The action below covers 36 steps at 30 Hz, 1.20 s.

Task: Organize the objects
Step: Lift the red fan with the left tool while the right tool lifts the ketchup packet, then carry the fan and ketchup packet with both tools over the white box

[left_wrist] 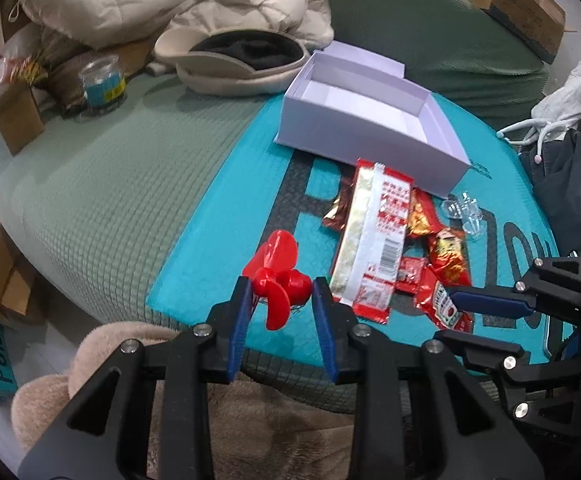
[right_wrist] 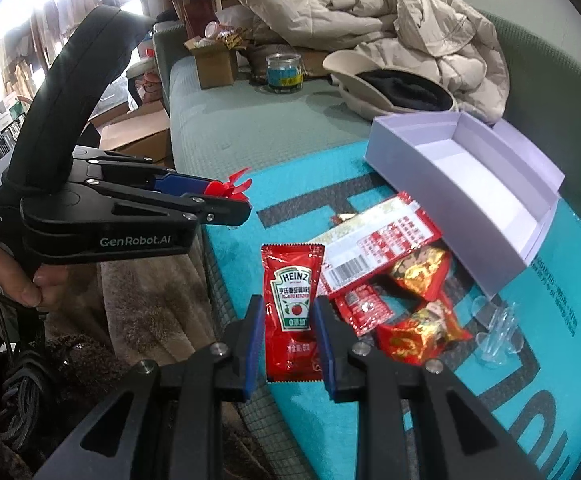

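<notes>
A red plastic fan propeller [left_wrist: 278, 276] lies on the teal mat [left_wrist: 210, 236]. My left gripper [left_wrist: 281, 290] is around its hub, blue pads touching or nearly touching it; it also shows in the right wrist view [right_wrist: 226, 196] with the propeller [right_wrist: 230, 188] at its tips. A Heinz ketchup sachet [right_wrist: 293, 312] lies flat on the mat between the fingers of my right gripper [right_wrist: 288, 328], which is open around it. The sachet [left_wrist: 442, 304] and right gripper [left_wrist: 456, 314] show in the left wrist view. An open white box [left_wrist: 366, 120] stands beyond, empty.
Snack packets [left_wrist: 374, 240] and smaller red wrappers [right_wrist: 418, 292] lie between the box [right_wrist: 470, 184] and the grippers. Clear plastic pieces [right_wrist: 494, 340] sit to the right. A beige jacket [right_wrist: 370, 12], cap [left_wrist: 230, 60], jar [right_wrist: 284, 72] and cardboard boxes crowd the back of the green cushion.
</notes>
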Each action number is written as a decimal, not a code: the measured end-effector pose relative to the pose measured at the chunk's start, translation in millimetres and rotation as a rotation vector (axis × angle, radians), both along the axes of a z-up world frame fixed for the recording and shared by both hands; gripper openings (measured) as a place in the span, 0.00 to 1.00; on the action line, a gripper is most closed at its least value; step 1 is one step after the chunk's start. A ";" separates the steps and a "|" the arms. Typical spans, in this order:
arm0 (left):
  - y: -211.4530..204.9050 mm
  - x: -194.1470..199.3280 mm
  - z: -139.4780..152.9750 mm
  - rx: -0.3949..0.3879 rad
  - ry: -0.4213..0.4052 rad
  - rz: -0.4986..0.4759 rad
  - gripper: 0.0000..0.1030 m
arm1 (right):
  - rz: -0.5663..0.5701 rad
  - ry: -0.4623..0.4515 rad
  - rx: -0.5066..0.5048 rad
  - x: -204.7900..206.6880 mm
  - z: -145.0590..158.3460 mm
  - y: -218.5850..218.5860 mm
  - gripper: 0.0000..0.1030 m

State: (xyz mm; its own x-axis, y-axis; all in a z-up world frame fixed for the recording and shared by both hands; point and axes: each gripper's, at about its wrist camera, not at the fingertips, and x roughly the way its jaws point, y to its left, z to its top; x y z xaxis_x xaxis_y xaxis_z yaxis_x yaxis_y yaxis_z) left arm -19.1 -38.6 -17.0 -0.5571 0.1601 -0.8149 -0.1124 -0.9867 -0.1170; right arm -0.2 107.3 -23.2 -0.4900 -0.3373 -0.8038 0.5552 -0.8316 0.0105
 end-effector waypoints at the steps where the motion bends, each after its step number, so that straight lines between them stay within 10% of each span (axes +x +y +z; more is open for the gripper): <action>1: 2.2 -0.2 3.4 -0.005 0.007 -0.005 0.28 | 0.002 0.013 -0.003 0.1 3.1 0.7 0.24; 36: 55.7 -127.2 107.7 -0.083 0.159 -0.142 0.28 | -0.081 0.243 -0.031 -111.9 90.4 54.1 0.24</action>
State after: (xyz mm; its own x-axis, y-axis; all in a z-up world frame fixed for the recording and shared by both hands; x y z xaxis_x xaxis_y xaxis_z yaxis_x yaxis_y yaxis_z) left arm -146.2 17.1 90.6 -0.6562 0.1816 -0.7325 -0.2611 -0.9653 -0.0054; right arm -112.1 161.4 67.2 -0.6943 -0.3115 -0.6488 0.4758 -0.8750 -0.0891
